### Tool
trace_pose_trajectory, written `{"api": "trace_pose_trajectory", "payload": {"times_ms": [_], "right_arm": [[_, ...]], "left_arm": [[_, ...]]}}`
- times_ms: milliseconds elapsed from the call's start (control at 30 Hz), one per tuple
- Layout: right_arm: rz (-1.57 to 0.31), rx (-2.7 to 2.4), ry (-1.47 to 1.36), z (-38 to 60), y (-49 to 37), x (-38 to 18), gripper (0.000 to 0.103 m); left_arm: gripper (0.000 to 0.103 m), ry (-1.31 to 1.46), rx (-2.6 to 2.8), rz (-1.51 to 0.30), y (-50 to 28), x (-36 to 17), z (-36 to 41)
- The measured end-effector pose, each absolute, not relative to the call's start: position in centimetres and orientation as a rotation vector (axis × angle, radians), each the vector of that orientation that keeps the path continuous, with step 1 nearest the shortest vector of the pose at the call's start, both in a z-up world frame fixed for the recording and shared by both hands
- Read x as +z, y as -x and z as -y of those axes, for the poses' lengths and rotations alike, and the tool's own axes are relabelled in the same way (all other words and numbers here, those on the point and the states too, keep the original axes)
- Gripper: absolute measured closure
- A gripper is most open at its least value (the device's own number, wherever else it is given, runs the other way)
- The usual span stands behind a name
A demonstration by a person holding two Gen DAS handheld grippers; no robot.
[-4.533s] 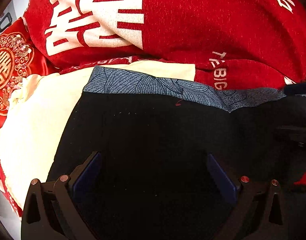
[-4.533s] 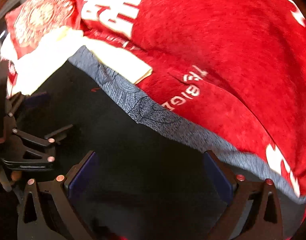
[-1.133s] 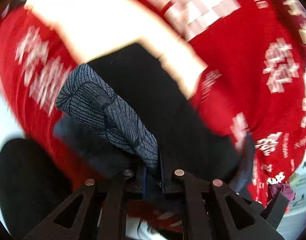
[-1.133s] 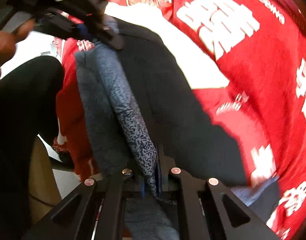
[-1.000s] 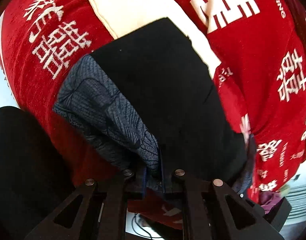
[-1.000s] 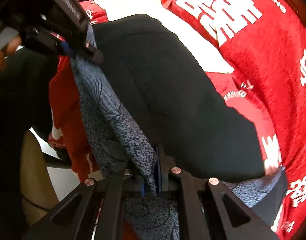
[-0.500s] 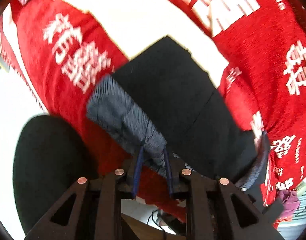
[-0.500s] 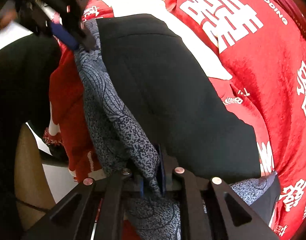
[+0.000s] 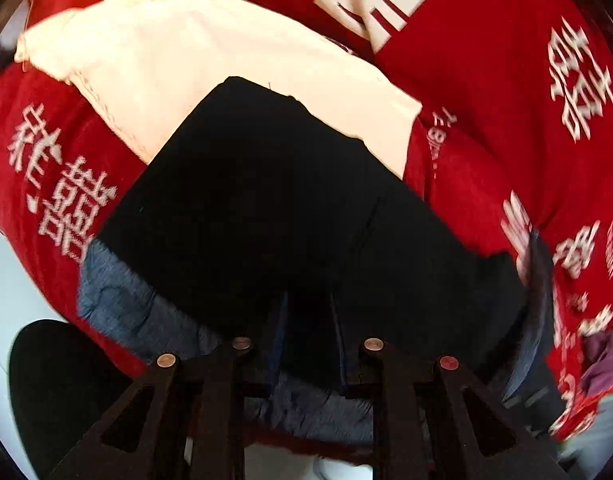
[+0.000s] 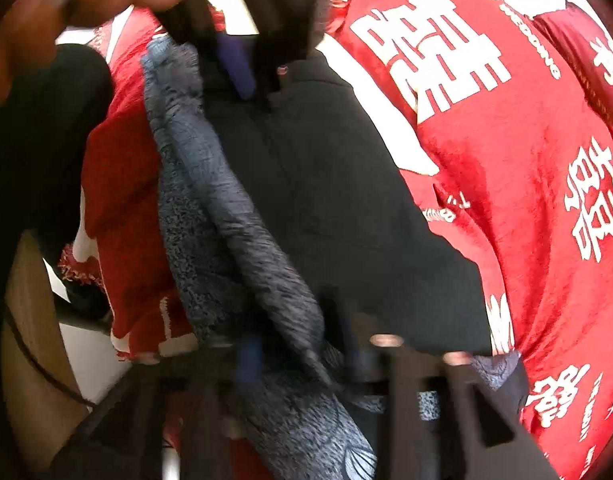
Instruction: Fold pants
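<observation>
The pants [image 9: 290, 208] are plain black on the outside, but the lining or inner side showing along the edge [image 10: 242, 248] is a grey-blue with a fine dark line print, kind of leafy or scale-like. They sit on a bright red blanket [image 9: 506, 92] covered in big white Chinese characters and some small white lettering. A cream, unpatterned cloth [image 9: 186, 52] lies there too. Gripper pads [image 10: 236, 64] look dark blue.

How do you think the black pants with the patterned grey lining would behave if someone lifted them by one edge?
Probably floppy: the pants lie in soft folds and their patterned lining sags over the edge of the red blanket. Likely light, as the layers look thin. They may slide, draping rather than holding shape.
</observation>
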State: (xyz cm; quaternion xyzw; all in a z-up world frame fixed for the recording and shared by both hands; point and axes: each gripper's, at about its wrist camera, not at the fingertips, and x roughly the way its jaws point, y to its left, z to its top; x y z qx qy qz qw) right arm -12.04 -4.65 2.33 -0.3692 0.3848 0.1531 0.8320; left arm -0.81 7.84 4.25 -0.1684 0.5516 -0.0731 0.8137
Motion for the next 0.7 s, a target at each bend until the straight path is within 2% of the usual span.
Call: {"api": "trace_pose_trajectory", "payload": {"times_ms": [33, 200, 367, 500, 633, 700], "right_arm": [[-0.830, 0.325, 0.746, 5.2, 11.9, 2.9, 0.012], [-0.841, 0.363, 0.432, 8.9, 11.7, 7.3, 0.011], [-0.836, 0.321, 0.262, 10.8, 9.4, 10.1, 0.011], [-0.897, 0.259, 0.277, 10.2, 6.6, 8.7, 0.011], [-1.042, 0.160, 0.364, 10.4, 6.6, 4.9, 0.012], [-1.023, 0.163, 0.313, 11.3, 7.9, 4.8, 0.012]], "left_arm": [[0.081, 0.354, -0.161, -1.181, 1.2, 4.2, -8.0], [0.081, 0.329, -0.163, -1.186, 2.2, 3.7, -7.9], [0.081, 0.184, -0.106, -1.165, 2.7, 3.6, -5.5], [0.081, 0.136, -0.090, -1.146, 3.1, 3.6, -5.1], [0.080, 0.114, -0.078, -1.144, 3.1, 3.6, -5.0], [0.080, 0.092, -0.064, -1.133, 3.1, 3.5, -4.3]]}}
